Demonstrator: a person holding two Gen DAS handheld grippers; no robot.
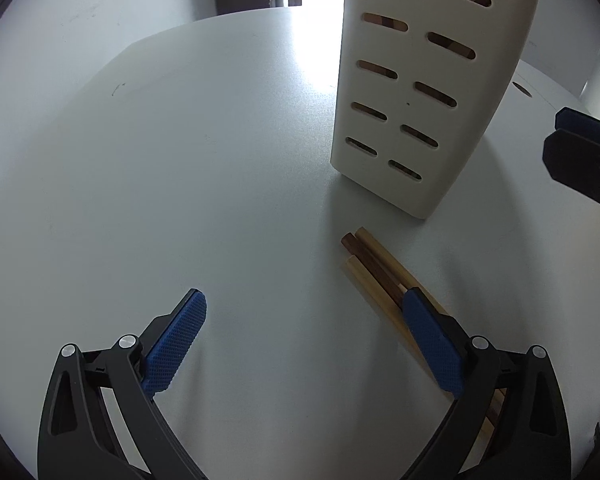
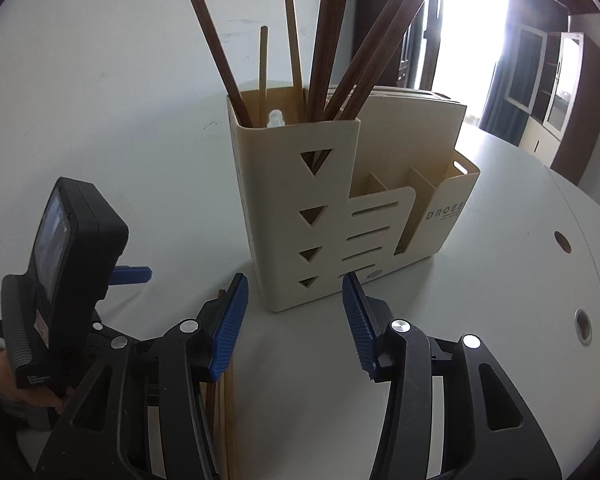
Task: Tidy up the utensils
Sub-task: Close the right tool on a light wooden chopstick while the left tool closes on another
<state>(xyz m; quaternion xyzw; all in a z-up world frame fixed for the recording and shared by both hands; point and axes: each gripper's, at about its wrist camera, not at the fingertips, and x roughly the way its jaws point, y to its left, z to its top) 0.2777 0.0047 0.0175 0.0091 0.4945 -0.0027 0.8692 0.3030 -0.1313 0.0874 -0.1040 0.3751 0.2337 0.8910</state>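
Note:
A cream slotted utensil holder (image 2: 300, 204) stands on the white table; it also shows in the left wrist view (image 1: 416, 92). Several brown and pale chopsticks (image 2: 328, 40) stand upright in its tall compartment. A few loose chopsticks (image 1: 374, 266), one dark and two pale, lie flat on the table in front of the holder. My left gripper (image 1: 308, 344) is open and empty, its right finger (image 1: 432, 340) over the loose chopsticks. My right gripper (image 2: 296, 324) is open and empty just in front of the holder; the loose chopsticks (image 2: 222, 396) lie under its left finger.
The holder has lower side compartments (image 2: 420, 196) on its right. The white table (image 1: 180, 160) has round holes (image 2: 582, 326) near its right edge. A wooden cabinet and bright window (image 2: 540, 60) are at the back right. The left gripper's body (image 2: 60, 272) stands left of my right gripper.

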